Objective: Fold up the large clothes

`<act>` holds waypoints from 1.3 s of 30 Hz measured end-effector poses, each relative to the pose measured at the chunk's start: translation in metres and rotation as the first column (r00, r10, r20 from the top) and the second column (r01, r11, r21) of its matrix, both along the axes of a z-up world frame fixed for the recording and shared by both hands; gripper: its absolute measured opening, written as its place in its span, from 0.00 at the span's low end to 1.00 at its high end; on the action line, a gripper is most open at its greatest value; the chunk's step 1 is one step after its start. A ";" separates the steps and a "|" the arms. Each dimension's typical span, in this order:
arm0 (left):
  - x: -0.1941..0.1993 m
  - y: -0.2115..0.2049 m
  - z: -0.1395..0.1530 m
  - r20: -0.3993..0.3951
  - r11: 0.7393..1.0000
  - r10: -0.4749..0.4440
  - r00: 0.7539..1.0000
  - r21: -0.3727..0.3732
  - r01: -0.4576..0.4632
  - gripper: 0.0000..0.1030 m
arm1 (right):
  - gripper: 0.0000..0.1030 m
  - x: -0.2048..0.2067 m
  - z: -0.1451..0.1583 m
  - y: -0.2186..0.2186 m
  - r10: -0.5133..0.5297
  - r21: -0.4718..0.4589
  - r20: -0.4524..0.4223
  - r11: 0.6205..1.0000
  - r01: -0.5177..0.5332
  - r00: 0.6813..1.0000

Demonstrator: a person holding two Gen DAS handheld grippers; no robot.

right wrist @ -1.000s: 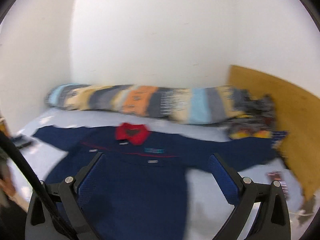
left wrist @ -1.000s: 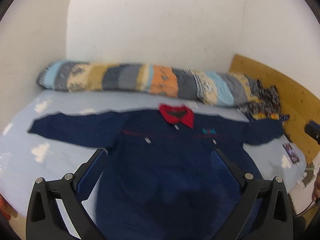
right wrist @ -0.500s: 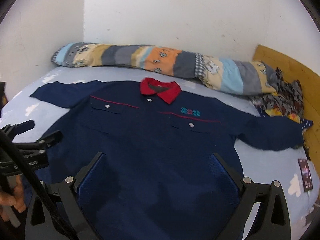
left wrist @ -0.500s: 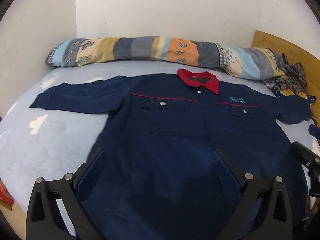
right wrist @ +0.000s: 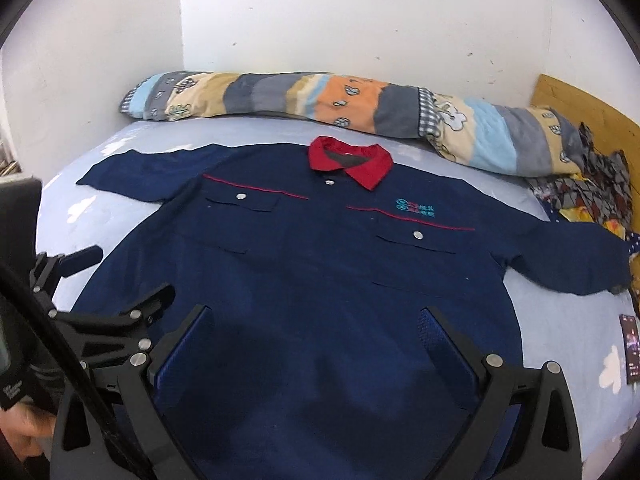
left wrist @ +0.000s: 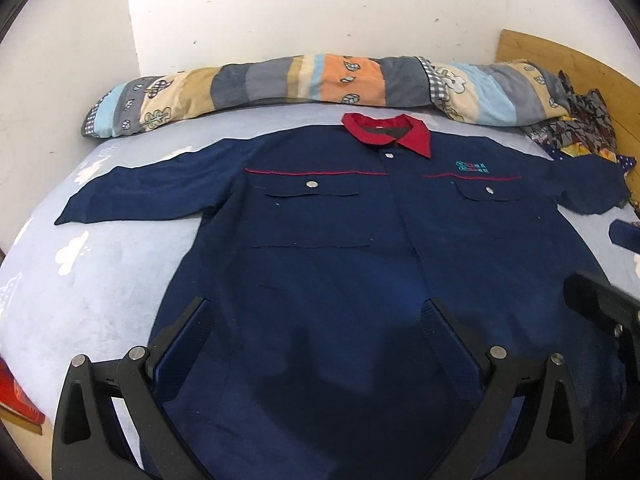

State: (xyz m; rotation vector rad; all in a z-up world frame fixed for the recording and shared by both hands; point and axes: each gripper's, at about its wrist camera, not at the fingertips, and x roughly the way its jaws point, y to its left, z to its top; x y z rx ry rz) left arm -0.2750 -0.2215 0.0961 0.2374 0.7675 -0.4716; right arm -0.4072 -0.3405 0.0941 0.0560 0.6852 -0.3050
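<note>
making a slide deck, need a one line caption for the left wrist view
Open left gripper poised over the hem of a navy work shirt spread flat on a bed.

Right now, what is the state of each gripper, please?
Left gripper: jaws open, holding nothing, over the navy blue work shirt.
Right gripper: jaws open, holding nothing.

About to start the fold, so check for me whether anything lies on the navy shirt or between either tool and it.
Nothing visible does. The navy shirt lies flat and bare on the bed, sleeves spread. The left tool and right tool hang open over its lower part. The rolled quilt sits beyond the red collar.
</note>
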 end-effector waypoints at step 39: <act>-0.012 0.002 0.013 0.099 1.000 -0.010 0.995 0.018 0.008 1.00 | 1.00 -0.008 0.004 -0.017 -0.120 -0.100 -0.005 0.988 0.119 0.993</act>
